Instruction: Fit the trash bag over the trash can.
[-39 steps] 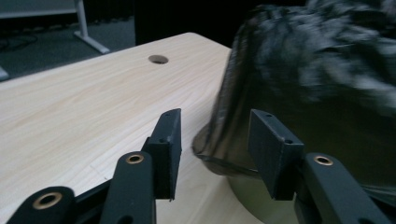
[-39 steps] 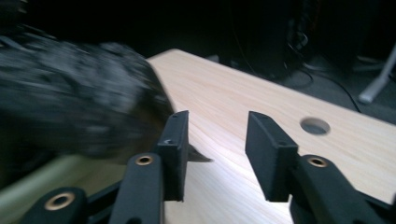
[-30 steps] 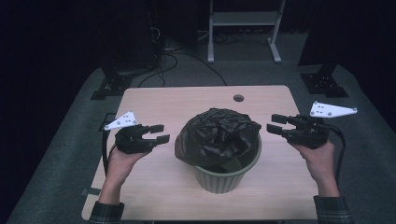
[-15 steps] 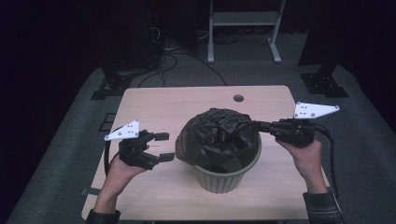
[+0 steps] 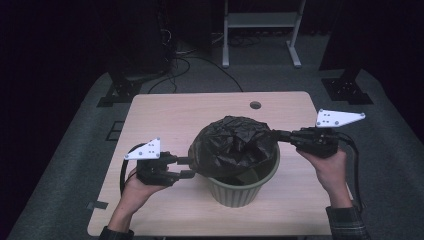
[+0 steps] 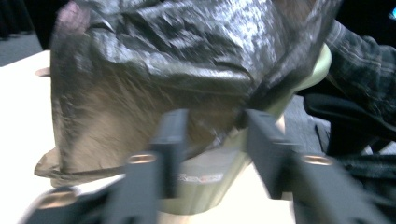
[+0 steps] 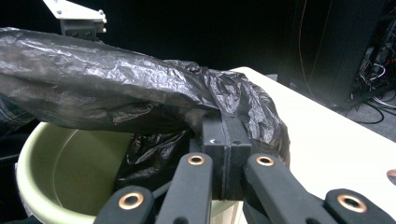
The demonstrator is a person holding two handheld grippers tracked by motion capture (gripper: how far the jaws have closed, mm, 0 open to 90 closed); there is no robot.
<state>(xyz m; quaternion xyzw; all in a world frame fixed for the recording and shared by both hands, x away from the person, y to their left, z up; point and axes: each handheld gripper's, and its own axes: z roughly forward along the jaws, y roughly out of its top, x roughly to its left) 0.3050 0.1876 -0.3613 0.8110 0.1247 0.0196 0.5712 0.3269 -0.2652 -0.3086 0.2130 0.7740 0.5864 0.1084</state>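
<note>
A pale green bin (image 5: 242, 189) stands at the lower middle of the high view on a light wooden bench (image 5: 165, 112), with a crumpled black bin bag (image 5: 234, 146) bunched over its mouth and spilling past the rim on both sides.

At the right of that frame, the right gripper (image 5: 280, 135) reaches in level from the right hand (image 5: 330, 167); its fingers (image 7: 223, 156) are pressed flat together with a fold of the bag's edge pinched between them, as the right gripper view shows at its centre. In that view the bag (image 7: 130, 93) stretches away to the upper left above the bin's green rim (image 7: 28, 154), and the grey plate of the other gripper shows at the top left.

At the lower left of the high view, the left gripper (image 5: 186, 168) sits just beside the bin's left side, held by the left hand (image 5: 137, 187). Its fingers (image 6: 170, 140) have just been closing and stand at a narrow gap. In the left gripper view they frame the bag's lower hem and the bin's rim (image 6: 210, 172); the picture is blurred, and the pads are not seen pressing on the plastic.

A small round hole (image 5: 255, 105) lies in the bench top near its far edge, above the bin
</note>
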